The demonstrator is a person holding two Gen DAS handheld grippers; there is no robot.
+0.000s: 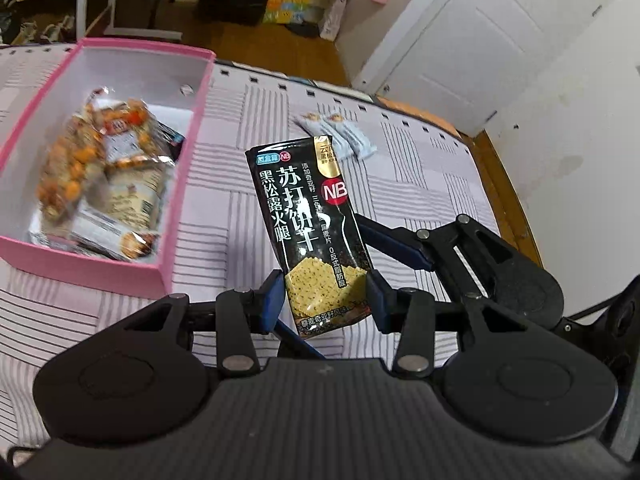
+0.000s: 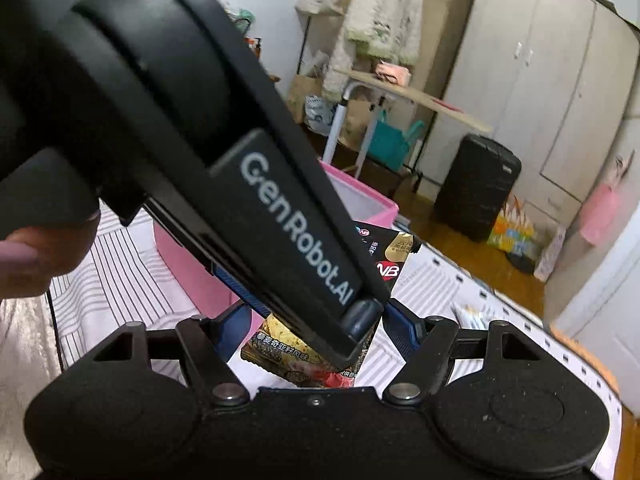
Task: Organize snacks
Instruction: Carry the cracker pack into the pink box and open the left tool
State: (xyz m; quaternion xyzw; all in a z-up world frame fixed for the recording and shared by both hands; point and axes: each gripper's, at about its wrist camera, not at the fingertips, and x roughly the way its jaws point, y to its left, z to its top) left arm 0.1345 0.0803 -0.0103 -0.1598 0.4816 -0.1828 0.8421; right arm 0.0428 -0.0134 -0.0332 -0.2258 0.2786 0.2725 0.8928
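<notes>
My left gripper (image 1: 326, 300) is shut on the lower end of a black soda-cracker packet (image 1: 308, 224) and holds it upright above the striped bed. The pink box (image 1: 180, 168) with several snack packets (image 1: 100, 176) inside lies to the left of it. Two pale blue snack packets (image 1: 344, 138) lie on the bed beyond. My right gripper (image 1: 384, 240) shows right behind the packet, its blue fingers apart. In the right wrist view the left gripper's body (image 2: 280, 240) covers the middle; the black packet (image 2: 304, 356) sits between the right gripper's (image 2: 316, 320) spread fingers.
The bed sheet (image 1: 420, 184) is striped white and grey. A wooden floor, a white door (image 1: 480, 40), a black suitcase (image 2: 476, 188), a wardrobe (image 2: 552, 80) and a small folding table (image 2: 400, 92) surround the bed.
</notes>
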